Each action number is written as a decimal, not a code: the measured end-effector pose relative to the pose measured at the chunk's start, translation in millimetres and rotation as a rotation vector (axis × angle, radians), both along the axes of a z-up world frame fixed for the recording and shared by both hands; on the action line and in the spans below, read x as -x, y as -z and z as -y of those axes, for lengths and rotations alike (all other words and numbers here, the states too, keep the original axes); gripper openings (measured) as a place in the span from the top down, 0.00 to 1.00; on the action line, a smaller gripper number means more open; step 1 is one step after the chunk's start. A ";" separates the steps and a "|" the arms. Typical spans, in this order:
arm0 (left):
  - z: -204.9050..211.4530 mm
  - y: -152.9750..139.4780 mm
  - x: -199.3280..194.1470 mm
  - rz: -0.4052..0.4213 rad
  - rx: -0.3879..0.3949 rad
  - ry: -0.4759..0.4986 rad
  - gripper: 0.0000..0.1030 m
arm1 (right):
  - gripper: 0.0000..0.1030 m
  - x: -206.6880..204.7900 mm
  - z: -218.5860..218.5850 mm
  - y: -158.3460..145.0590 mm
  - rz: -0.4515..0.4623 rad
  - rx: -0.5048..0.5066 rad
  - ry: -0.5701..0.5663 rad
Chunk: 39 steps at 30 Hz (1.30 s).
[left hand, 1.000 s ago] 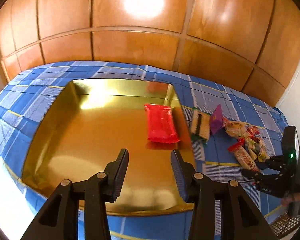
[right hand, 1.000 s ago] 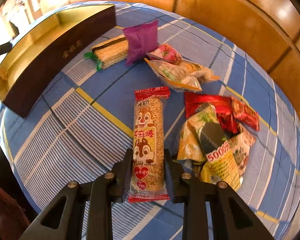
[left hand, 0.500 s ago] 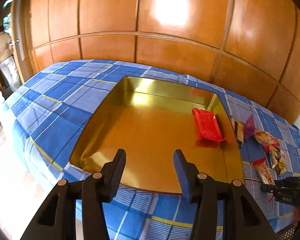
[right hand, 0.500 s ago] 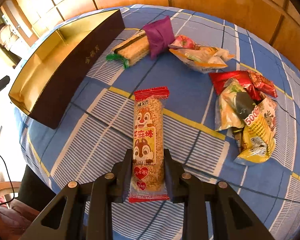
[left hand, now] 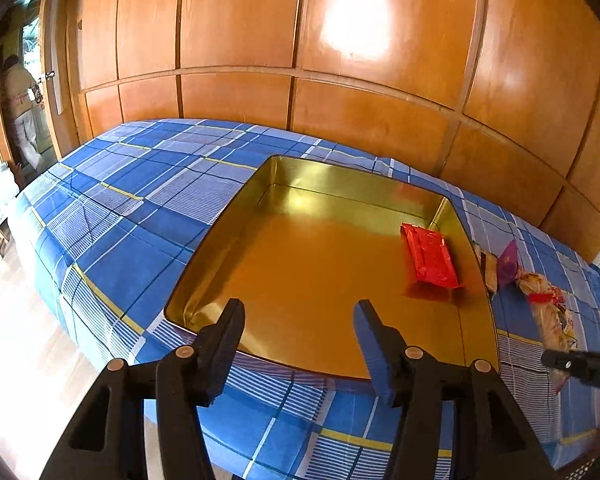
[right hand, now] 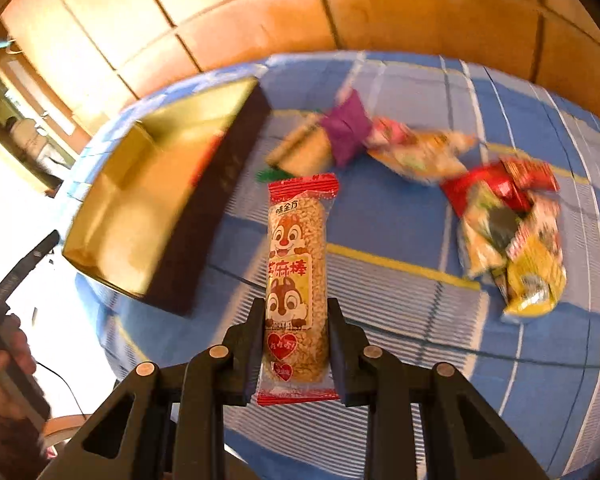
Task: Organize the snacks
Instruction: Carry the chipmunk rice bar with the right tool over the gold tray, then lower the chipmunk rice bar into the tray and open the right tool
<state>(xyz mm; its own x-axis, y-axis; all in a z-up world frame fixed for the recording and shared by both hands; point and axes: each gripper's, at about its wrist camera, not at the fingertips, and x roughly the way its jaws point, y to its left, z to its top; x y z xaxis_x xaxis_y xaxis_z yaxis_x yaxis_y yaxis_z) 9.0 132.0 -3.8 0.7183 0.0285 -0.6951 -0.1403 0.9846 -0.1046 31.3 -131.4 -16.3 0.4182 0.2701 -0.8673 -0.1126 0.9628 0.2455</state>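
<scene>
Lifted off the cloth, the sesame bar (right hand: 296,280) sits clamped low in the right gripper (right hand: 296,344) — it could swing loose; the left gripper (left hand: 300,332) is opening, empty, over the gold tray (left hand: 220,240).

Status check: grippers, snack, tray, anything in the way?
Right gripper shut on sesame bar, off the cloth. Left gripper opening, empty, over gold tray. Red packet in tray. Path looks clear.

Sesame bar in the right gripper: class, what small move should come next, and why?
Probably carry the sesame bar leftward over the gold tray. The right gripper is shut on it above the cloth, and the tray holds only one red packet.
</scene>
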 end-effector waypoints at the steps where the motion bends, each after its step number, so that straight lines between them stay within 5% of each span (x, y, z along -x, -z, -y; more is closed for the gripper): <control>1: 0.3 0.2 -0.1 -0.001 0.001 0.001 0.44 | 0.73 -1.2 -5.3 -6.0 0.010 -0.013 -0.010; 18: -1.1 3.4 1.2 -0.009 0.005 -0.014 0.44 | 0.72 -46.6 -90.0 -39.7 0.079 -0.081 -0.216; 39: -6.1 9.2 0.6 -0.027 -0.007 -0.035 0.44 | 0.72 -98.7 -145.7 20.1 -0.005 0.171 -0.299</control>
<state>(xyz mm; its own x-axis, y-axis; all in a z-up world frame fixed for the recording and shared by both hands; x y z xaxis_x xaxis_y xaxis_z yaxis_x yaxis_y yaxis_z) 8.3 138.1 -13.0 0.6981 0.0582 -0.7137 -0.1778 0.9796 -0.0940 130.0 14.3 -36.4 0.3386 0.2303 -0.9123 -0.3950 0.9148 0.0843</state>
